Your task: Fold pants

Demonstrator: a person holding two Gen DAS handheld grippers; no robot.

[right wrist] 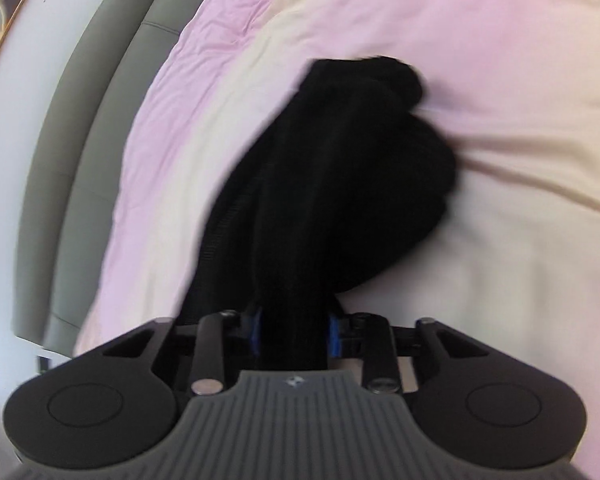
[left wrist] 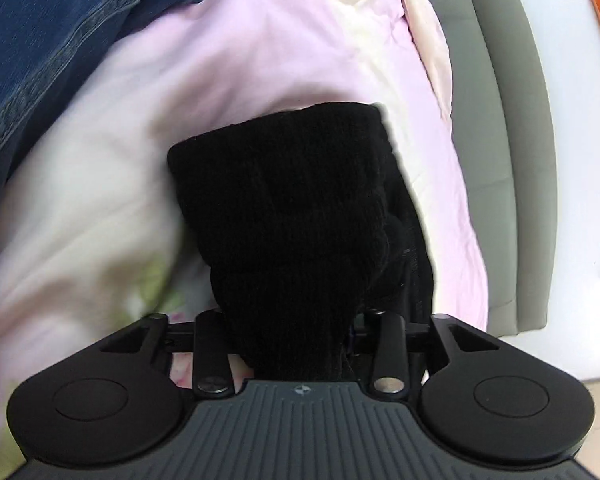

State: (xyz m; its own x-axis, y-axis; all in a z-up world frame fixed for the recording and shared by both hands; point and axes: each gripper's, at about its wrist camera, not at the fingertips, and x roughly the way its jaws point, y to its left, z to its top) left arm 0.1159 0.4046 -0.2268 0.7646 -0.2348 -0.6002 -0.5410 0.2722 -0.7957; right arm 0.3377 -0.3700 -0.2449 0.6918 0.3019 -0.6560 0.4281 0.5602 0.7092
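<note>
Black knit pants [left wrist: 292,208] fill the middle of the left wrist view, bunched and draped over my left gripper [left wrist: 296,320], which is shut on the fabric; its fingers are hidden under the cloth. In the right wrist view the same black pants [right wrist: 340,176] hang in a thick bunch from my right gripper [right wrist: 294,328], which is shut on them between its blue-padded fingers [right wrist: 333,330]. Both bunches are held just above a pink and cream duvet [left wrist: 228,60], which also shows in the right wrist view [right wrist: 480,240].
Blue denim jeans [left wrist: 48,40] lie on the duvet at the upper left. A grey padded headboard [left wrist: 496,140] runs along the bed's far side, also in the right wrist view [right wrist: 80,140], against a white wall with a framed picture [right wrist: 4,12].
</note>
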